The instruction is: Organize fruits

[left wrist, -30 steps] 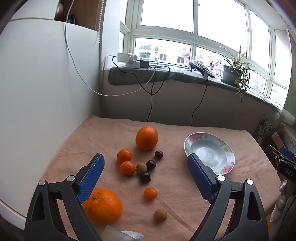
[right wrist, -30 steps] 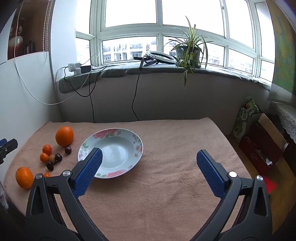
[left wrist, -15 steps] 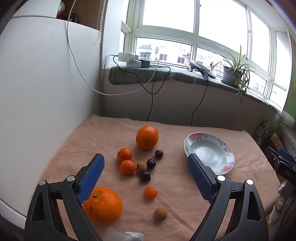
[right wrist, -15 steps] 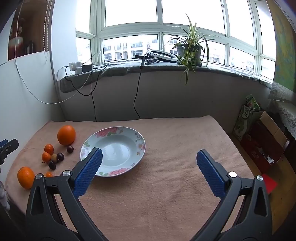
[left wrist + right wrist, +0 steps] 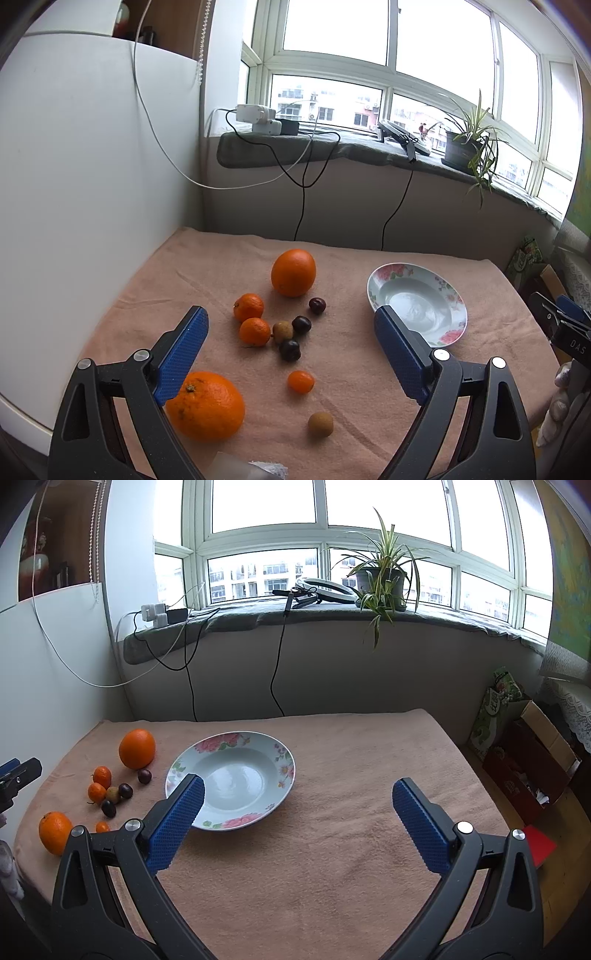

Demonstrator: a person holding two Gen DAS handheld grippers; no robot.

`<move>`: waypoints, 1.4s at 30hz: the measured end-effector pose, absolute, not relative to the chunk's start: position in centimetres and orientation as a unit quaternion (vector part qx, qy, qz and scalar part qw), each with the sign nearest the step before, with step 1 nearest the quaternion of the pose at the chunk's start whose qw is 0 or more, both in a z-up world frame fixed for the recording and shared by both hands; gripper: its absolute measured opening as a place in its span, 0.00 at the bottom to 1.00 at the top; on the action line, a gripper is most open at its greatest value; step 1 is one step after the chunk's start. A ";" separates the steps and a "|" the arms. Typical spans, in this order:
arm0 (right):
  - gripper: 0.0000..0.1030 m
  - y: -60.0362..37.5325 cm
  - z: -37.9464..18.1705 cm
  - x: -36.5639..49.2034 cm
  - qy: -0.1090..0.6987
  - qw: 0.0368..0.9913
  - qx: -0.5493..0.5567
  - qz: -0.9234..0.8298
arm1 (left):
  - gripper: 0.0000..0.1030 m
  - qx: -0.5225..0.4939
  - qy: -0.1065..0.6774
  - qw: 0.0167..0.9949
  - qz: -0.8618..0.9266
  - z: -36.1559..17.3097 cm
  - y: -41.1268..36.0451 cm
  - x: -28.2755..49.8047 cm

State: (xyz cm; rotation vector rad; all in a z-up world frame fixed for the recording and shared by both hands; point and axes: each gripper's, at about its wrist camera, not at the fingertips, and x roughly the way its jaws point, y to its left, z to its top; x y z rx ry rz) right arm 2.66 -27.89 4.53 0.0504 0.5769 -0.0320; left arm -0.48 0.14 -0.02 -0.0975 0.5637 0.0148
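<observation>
On the pink cloth [image 5: 354, 373] all the fruit lies loose to the left of the empty flowered plate [image 5: 258, 812], none of it yet in the dish, so the step in hand looks like the first pick. Both tools hang above the table with nothing held: the left gripper [image 5: 291, 354] has its blue fingers wide apart over the fruit, and the right gripper [image 5: 295, 819] is spread just as wide near the plate's front rim. Nearest the left tool is the big orange [image 5: 205, 405], sitting just under its left finger; a second orange [image 5: 293, 272] stands at the far side, with two tangerines [image 5: 249, 307], three dark cherries [image 5: 289, 349], two tan longans [image 5: 320, 424] and a kumquat [image 5: 301, 381] scattered between. A sound start, I judge, is the near orange: centre it between the pads, come straight down so both fingers reach its widest part, and close gently, since a round skin will squirt out if pinched high or off-centre. Small fruit in the middle cluster sit touching or just beside each other, so lower the fingers on the open sides of one piece to avoid nudging its neighbours into a roll. Keep the right tool clear of the plate so the carry path across stays open.
</observation>
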 end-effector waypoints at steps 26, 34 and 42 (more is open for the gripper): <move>1.00 -27.8 4.5 2.6 0.291 0.956 0.032 -0.009 | 0.89 -0.048 0.280 0.959 0.007 -0.1 0.0 -0.4; 1.00 -27.9 4.4 2.8 0.295 0.955 0.036 -0.005 | 0.89 -0.049 0.282 0.958 0.008 -0.2 0.0 -0.4; 1.00 -27.9 4.4 2.8 0.295 0.955 0.037 -0.004 | 0.89 -0.049 0.282 0.958 0.007 -0.2 0.1 -0.3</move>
